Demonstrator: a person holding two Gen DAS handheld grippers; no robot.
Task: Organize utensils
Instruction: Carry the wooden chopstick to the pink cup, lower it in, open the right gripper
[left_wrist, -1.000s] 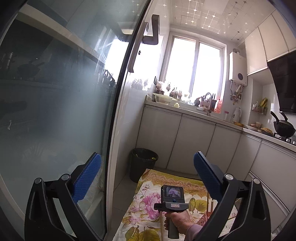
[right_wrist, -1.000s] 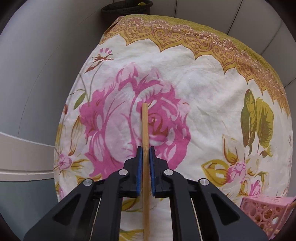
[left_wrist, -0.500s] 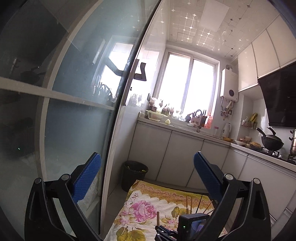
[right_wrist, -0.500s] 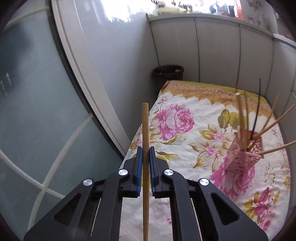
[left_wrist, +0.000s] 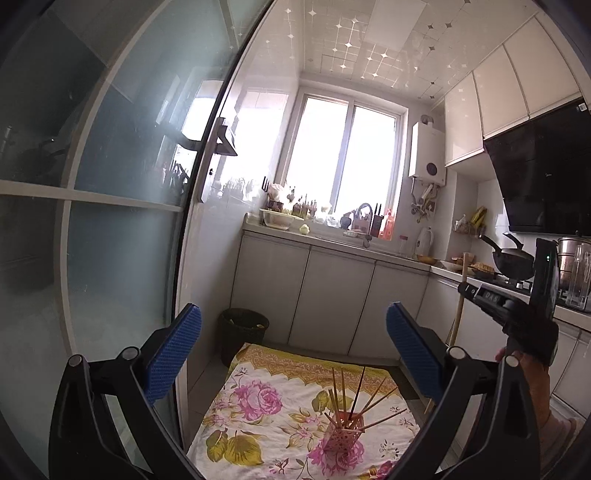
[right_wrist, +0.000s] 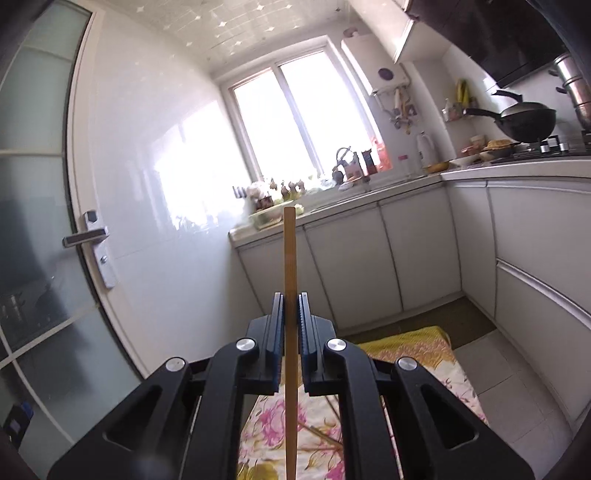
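My right gripper (right_wrist: 290, 306) is shut on a wooden chopstick (right_wrist: 290, 258) that stands upright between the pads, high above the floor. In the left wrist view the right gripper (left_wrist: 466, 290) shows at the right with the chopstick (left_wrist: 458, 314) hanging down from it. A pink perforated holder (left_wrist: 341, 437) with several chopsticks stands on the floral cloth (left_wrist: 258, 424) on the floor below. My left gripper (left_wrist: 293, 356) is open and empty, held high above the cloth.
A glass door (left_wrist: 110, 221) with a handle is close on the left. A black bin (left_wrist: 242, 330) stands beyond the cloth by the white cabinets (left_wrist: 332, 295). The counter on the right holds a wok (right_wrist: 524, 120) and pots.
Both grippers have risen and tilted up. The right gripper has lifted the chopstick from the cloth to well above the holder, and now faces the window.
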